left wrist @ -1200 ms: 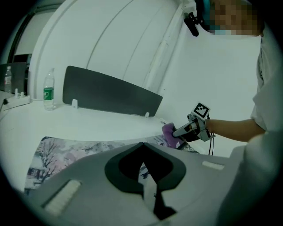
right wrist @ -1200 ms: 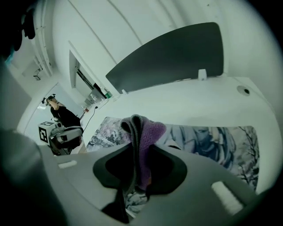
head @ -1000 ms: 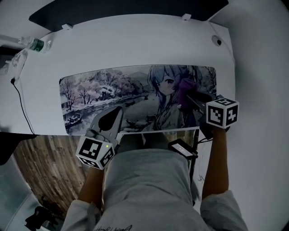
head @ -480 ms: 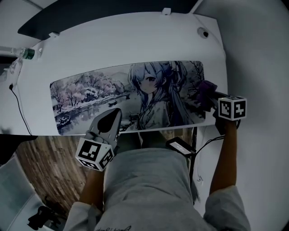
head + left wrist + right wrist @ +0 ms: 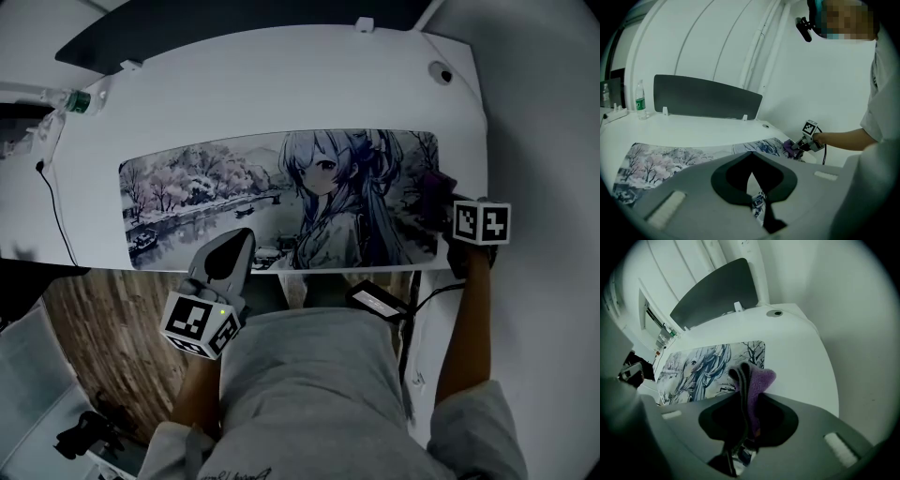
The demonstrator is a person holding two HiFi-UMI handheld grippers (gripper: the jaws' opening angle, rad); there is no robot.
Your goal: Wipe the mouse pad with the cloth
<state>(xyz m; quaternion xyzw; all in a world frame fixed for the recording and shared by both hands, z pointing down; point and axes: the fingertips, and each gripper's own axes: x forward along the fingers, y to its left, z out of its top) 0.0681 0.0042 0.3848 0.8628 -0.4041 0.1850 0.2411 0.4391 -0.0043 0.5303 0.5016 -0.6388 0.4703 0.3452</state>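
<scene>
A long mouse pad (image 5: pixel 206 187) printed with a long-haired figure and a river scene lies across the white desk (image 5: pixel 281 94). My right gripper (image 5: pixel 435 201) is shut on a purple cloth (image 5: pixel 431 186), which rests at the pad's right end. In the right gripper view the cloth (image 5: pixel 761 383) bulges out between the jaws of the right gripper (image 5: pixel 743 394), above the pad (image 5: pixel 698 366). My left gripper (image 5: pixel 246 234) is shut with nothing in it, its tip over the pad's front edge. In the left gripper view the left gripper (image 5: pixel 751 161) points across the pad (image 5: pixel 661 157).
A dark upright panel (image 5: pixel 234 23) runs along the desk's back edge. A water bottle (image 5: pixel 75 98) stands at the far left, with a black cable (image 5: pixel 56 216) below it. A small flat device (image 5: pixel 375 300) on a cable hangs at the person's waist. Wood floor lies below the desk.
My right gripper has carried the cloth rightward, from the figure's hair to the pad's right end. The left gripper has stayed at the pad's front edge.
</scene>
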